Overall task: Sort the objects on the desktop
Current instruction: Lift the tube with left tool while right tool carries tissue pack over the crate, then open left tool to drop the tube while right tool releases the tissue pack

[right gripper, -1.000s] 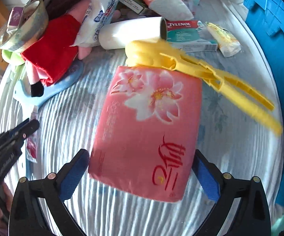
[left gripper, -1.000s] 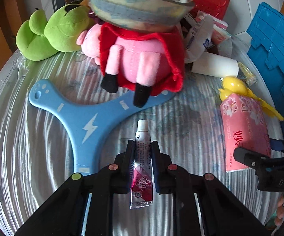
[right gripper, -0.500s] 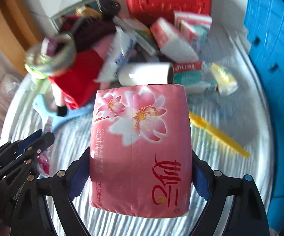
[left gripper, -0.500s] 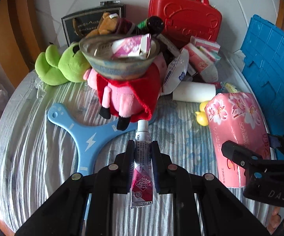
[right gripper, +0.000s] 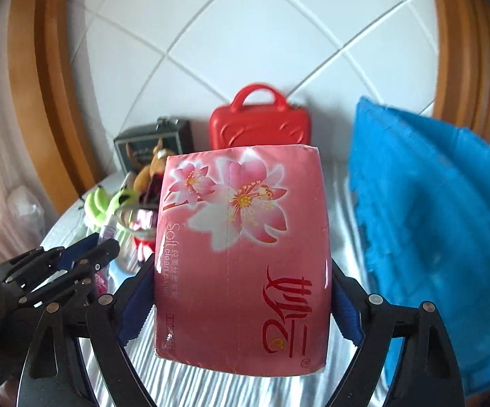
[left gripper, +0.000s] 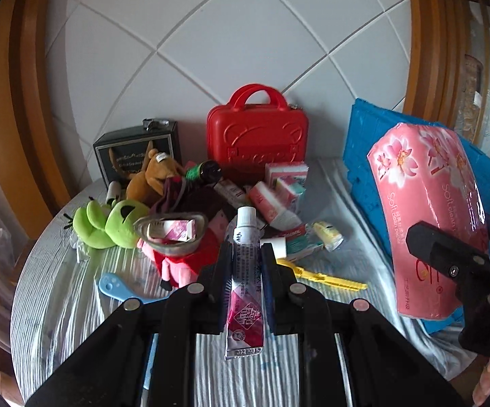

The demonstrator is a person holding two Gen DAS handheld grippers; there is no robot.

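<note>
A small tube [left gripper: 244,312] with a white cap and a red and silver body is clamped lengthwise in my left gripper [left gripper: 246,248], held in the air above the cloth-covered round table [left gripper: 58,288]. My right gripper [right gripper: 241,271] is shut on a pink flowered tissue pack [right gripper: 241,203], blue pads pressing on both of its long sides, and holds it well above the table. In the left wrist view the same tissue pack [left gripper: 425,210] hangs at the right in front of a blue crate [left gripper: 360,156]. The left gripper [right gripper: 89,247] shows at the left of the right wrist view.
Heaped at the back of the table are a red carry case [left gripper: 257,139], a black box [left gripper: 136,149], a brown plush [left gripper: 150,176], a green plush [left gripper: 109,220] and a pink plush in red [left gripper: 184,257]. A blue boomerang [left gripper: 116,286] and a yellow clip [left gripper: 323,276] lie nearer.
Both grippers have risen off the table with the tube and the tissue pack and tipped upward. The right jaws closed onto the pack's sides. The heap now lies farther below.
</note>
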